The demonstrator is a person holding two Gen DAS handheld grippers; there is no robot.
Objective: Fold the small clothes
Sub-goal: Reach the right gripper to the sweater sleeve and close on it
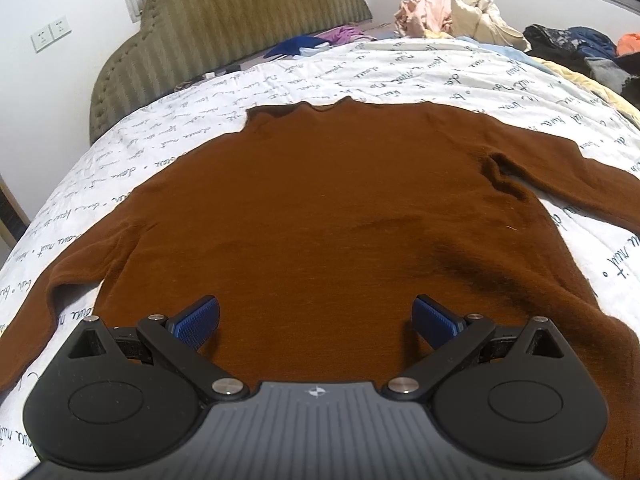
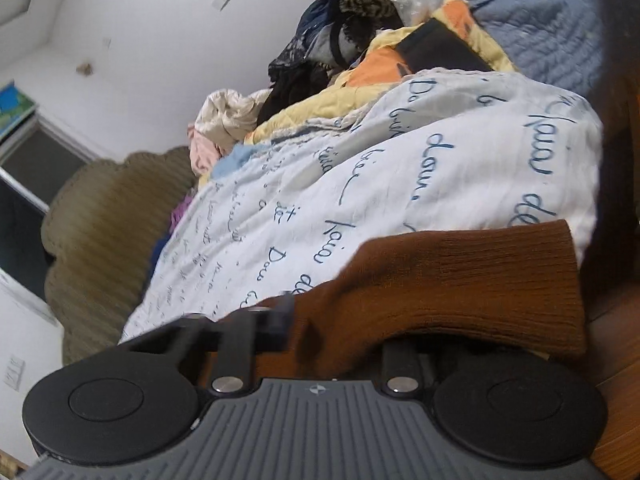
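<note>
The brown sweater (image 1: 320,208) lay flat, front up, on the script-printed quilt (image 1: 400,68) of the bed, collar at twelve o'clock in the left wrist view and sleeves spread toward three and nine. It looked a soft, light knit that would sag and drape, so cuffs, hem corners and shoulders seemed the best holds. The right gripper (image 2: 336,344) had its jaws clenched on a ribbed sleeve cuff (image 2: 460,288), cloth bunched between them. The left gripper (image 1: 316,316) hovered over the hem at six o'clock, jaws released and wide, holding nothing. Heaped laundry (image 1: 452,12) sat beyond at one o'clock.
</note>
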